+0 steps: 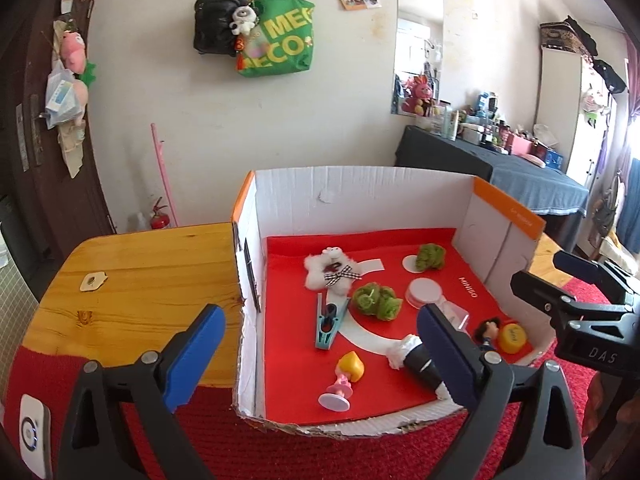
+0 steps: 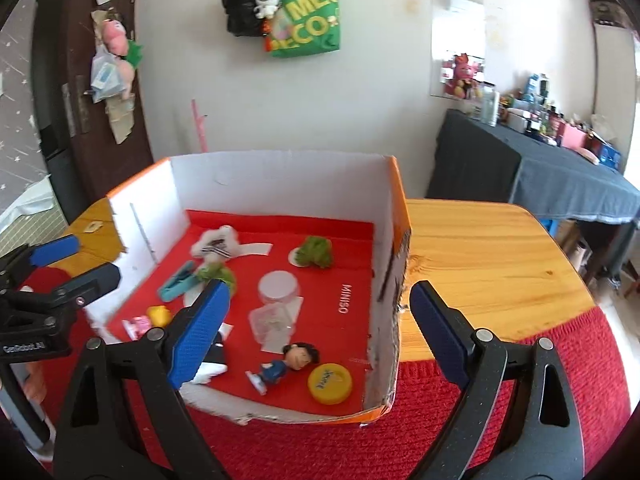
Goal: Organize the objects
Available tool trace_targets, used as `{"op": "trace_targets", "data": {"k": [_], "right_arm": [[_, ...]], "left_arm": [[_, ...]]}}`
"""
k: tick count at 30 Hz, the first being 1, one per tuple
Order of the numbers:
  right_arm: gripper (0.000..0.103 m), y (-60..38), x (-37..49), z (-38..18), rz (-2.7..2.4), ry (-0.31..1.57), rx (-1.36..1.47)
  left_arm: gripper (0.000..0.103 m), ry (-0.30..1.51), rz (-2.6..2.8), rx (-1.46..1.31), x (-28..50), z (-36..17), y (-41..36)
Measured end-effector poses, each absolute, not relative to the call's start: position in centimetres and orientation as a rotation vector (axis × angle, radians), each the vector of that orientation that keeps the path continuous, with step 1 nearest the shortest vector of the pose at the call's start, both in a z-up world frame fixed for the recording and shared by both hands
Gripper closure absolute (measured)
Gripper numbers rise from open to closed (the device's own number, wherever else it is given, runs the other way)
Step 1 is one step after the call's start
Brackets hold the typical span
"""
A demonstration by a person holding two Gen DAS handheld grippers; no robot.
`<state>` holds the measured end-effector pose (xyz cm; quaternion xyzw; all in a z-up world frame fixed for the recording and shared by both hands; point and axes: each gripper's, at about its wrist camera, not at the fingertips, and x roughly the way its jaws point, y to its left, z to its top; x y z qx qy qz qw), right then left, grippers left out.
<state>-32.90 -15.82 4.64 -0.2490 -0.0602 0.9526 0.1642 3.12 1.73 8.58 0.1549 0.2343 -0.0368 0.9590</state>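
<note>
A white cardboard box with orange edges and a red floor sits on the wooden table. Inside lie a white plush toy, two green fuzzy balls, a teal clip, a yellow-haired doll, a black and white roll, a dark-haired figurine, a yellow lid and a clear jar. My left gripper is open and empty over the box's near left corner. My right gripper is open and empty, straddling the box's right wall.
A red knitted mat covers the table's near side. A white device lies at the near left. A small wooden tag lies on the bare table. A cluttered dark side table stands behind right.
</note>
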Motion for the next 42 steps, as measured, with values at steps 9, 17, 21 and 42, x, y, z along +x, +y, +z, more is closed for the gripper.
{"op": "trace_targets", "data": {"k": [9, 17, 21, 42], "right_arm": [[0.01, -15.1, -33.8, 2.3, 2.683, -0.187, -0.724], [0.009, -14.8, -33.8, 2.1, 2.677, -0.18, -0.736], [0.008, -14.5, -33.8, 2.1, 2.677, -0.155, -0.743], [0.004, -14.6, -34.0, 1.9, 2.666, -0.18, -0.77]], "left_arm": [[0.005, 0.47, -0.075, 0.347, 4.0, 6.7, 2.2], [0.005, 0.45, -0.075, 0.375, 4.0, 6.1, 2.5], [0.005, 0.452, -0.08, 0.383, 4.2, 6.0, 2.6], [0.005, 0.422, -0.126, 0.456, 4.0, 5.8, 2.8]]}}
